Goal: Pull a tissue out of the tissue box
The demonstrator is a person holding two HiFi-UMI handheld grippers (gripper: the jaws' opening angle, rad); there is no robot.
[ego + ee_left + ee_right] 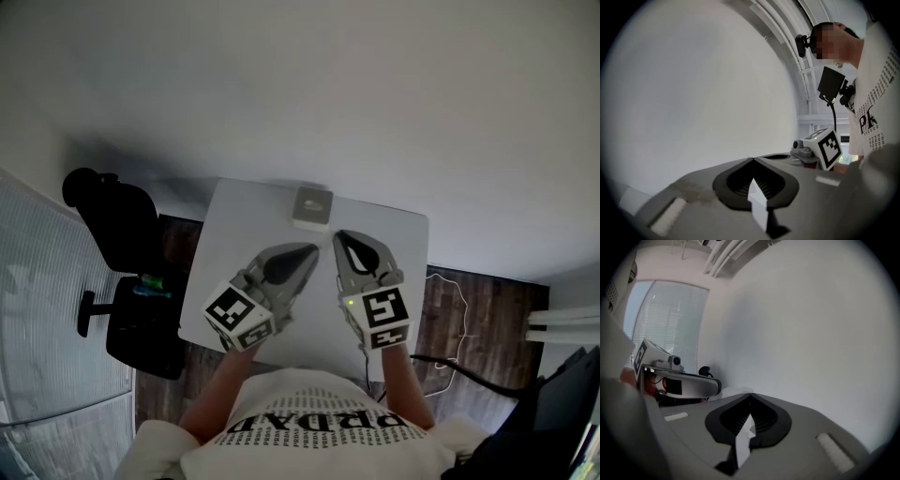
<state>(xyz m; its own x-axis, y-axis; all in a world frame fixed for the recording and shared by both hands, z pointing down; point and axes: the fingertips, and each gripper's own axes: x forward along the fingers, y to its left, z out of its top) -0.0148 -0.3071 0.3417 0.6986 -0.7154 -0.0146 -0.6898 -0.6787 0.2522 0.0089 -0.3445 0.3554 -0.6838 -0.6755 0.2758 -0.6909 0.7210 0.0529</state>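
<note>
Currently my left gripper (313,249) and right gripper (338,235) are both closed on nothing, near the tissue box (311,208). A tissue is probably light, soft and easily torn, so I'd pinch its topmost fold gently.

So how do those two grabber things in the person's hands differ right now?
The left gripper slants inward, toward the right one; the right gripper points more nearly straight ahead. The right gripper's tip lies nearer the tissue box than the left gripper's. Both are shut and empty.
</note>
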